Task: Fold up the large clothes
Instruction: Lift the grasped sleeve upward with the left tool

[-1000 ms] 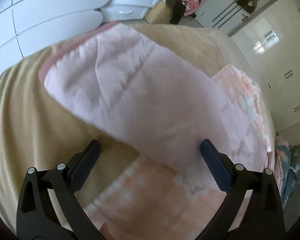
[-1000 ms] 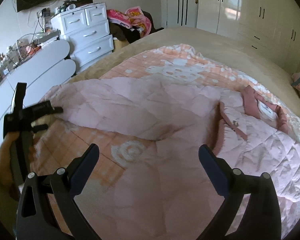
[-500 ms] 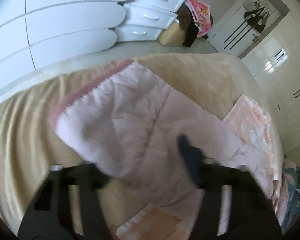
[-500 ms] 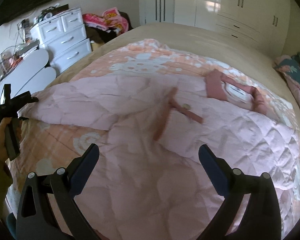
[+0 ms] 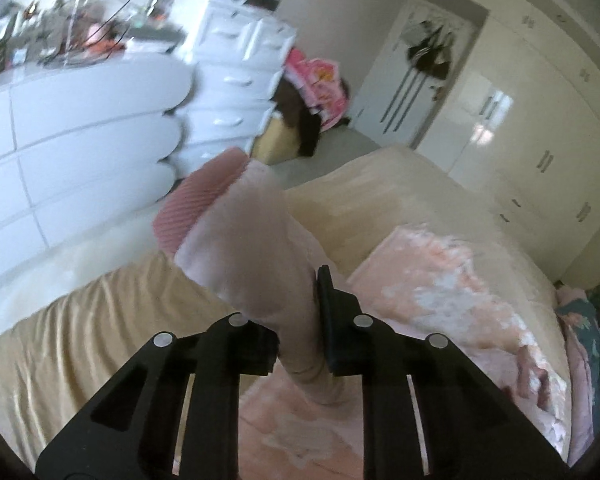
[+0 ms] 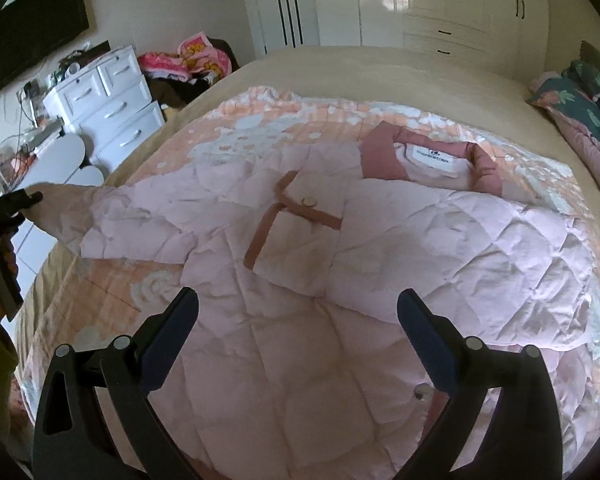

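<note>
A pale pink quilted jacket (image 6: 308, 320) lies spread on the bed, its dark pink collar (image 6: 384, 156) at the far side and a pocket flap (image 6: 296, 208) in the middle. My left gripper (image 5: 296, 320) is shut on the jacket's sleeve (image 5: 256, 248) near its ribbed dark pink cuff (image 5: 196, 208) and holds it lifted off the bed. In the right wrist view the left gripper (image 6: 24, 204) is at the far left with the sleeve (image 6: 112, 224) stretched from it. My right gripper (image 6: 298, 308) is open and empty, above the jacket's body.
A peach patterned blanket (image 6: 260, 120) covers the beige bed (image 6: 380, 68). White drawers (image 6: 112, 116) and a white curved cabinet (image 5: 72, 140) stand to the left. A dark floral quilt (image 6: 580, 100) lies at the far right. White wardrobes (image 6: 460, 8) line the back wall.
My left gripper has closed on the sleeve and lifted it off the bed. My right gripper has moved forward over the jacket and stays open.
</note>
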Motion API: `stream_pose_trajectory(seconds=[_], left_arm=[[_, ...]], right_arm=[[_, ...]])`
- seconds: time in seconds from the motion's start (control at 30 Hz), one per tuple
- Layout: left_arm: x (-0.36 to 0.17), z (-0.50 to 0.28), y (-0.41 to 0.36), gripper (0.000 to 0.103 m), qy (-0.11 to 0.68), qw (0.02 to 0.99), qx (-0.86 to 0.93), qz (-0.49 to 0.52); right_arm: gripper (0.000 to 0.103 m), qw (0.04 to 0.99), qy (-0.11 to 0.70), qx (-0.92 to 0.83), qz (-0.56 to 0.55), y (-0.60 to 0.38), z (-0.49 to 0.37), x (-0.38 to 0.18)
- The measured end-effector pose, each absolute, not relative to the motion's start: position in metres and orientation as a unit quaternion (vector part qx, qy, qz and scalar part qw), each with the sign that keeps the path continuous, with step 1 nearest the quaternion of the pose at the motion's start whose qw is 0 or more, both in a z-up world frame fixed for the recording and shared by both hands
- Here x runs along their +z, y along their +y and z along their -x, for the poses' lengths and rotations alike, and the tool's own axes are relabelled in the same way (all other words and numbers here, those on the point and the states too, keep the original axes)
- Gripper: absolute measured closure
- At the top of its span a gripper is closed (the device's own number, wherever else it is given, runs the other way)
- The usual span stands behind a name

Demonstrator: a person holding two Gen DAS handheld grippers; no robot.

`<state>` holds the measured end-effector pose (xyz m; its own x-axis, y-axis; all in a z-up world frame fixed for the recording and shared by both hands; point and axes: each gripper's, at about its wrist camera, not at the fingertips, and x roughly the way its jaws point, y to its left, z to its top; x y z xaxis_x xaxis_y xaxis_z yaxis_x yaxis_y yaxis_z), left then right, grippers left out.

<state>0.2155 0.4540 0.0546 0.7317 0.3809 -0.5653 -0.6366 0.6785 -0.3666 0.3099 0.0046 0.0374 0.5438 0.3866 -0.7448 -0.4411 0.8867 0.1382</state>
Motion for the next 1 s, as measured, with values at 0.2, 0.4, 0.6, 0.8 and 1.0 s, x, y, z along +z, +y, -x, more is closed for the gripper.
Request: stream_pose_trajectory(seconds=[0.2,0.4,0.6,0.8,1.0], left_arm=[[0.1,-0.222,0.412,0.097,0.206,0.911,0.256,0.248],[0.141,-0.233,0.367,0.099,0.188,0.931,0.225,0.219],[0.177,-0.246,0.315,0.099,0.176,0.947,0.193,0.188],[0.2,-0.257,0.26,0.099,0.168,0.959,0.168,0.157],[0.215,-0.271,0.207,0.099,0.166,0.965,0.139,0.15]], right_arm=[[0.004,0.88,0.404,0.25,0.023,-0.005,-0.302,0.053],[0.004,0.884,0.391,0.256,0.01,-0.025,-0.294,0.067],[0.004,0.889,0.383,0.25,-0.008,-0.059,-0.291,0.075],[0.004,0.892,0.378,0.247,-0.027,-0.097,-0.287,0.08],[0.004,0.894,0.375,0.241,-0.045,-0.137,-0.284,0.082]])
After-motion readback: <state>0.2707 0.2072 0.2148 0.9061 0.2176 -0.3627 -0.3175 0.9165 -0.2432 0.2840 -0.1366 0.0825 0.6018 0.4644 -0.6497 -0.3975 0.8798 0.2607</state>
